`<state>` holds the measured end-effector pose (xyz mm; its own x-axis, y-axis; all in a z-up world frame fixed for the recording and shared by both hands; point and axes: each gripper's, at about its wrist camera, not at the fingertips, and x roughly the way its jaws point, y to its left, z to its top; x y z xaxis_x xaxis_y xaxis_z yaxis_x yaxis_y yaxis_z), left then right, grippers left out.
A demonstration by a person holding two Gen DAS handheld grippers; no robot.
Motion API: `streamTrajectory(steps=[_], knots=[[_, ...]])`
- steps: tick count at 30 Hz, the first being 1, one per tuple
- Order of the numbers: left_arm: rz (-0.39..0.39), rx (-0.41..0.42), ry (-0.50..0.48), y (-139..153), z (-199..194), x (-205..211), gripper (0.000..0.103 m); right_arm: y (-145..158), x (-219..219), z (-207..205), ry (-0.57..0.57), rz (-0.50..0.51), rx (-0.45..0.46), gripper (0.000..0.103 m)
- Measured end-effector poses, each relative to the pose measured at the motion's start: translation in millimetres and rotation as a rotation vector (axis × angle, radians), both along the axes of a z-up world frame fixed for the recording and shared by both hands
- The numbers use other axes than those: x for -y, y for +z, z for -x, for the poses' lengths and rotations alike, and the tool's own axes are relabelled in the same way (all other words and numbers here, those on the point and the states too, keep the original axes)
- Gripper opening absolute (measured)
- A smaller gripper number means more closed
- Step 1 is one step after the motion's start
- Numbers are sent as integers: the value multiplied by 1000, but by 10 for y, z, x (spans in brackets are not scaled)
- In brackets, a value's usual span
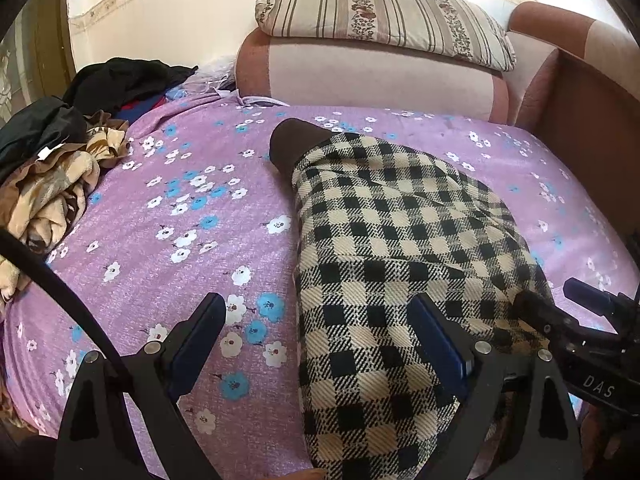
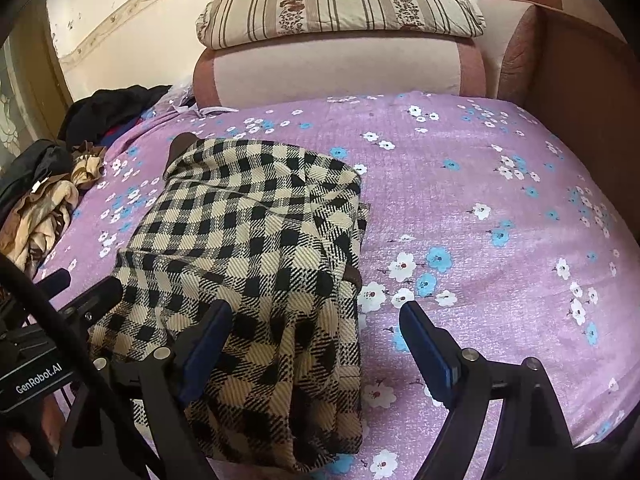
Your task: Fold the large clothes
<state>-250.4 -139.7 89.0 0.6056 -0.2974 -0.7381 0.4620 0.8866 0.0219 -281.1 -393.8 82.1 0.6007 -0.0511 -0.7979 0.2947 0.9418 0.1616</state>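
Two hand-held tools angle downward over a checked garment lying folded into a long bundle on a bed with a purple floral sheet. The left tool hangs over the garment's near left edge, its jaws wide apart and clamped on nothing: one blue pad sits above the checked cloth, the other over bare sheet. The right tool hangs over the garment's near right edge, its jaws spread and still opening, the left pad above the cloth and nothing pressed between them. "DAS" reads on the right tool's body as seen from the left camera; "GenRobot.AI" reads on the left tool's body from the right camera. Beyond the garment a striped pillow rests on a pink bolster; a heap of crumpled clothes lies left of the garment.
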Motion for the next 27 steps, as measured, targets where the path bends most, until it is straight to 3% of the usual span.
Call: streamTrajectory(steps=[27], knots=[[6, -11, 23, -35, -60, -15, 92, -75, -56, -25, 8, -4, -14, 89]])
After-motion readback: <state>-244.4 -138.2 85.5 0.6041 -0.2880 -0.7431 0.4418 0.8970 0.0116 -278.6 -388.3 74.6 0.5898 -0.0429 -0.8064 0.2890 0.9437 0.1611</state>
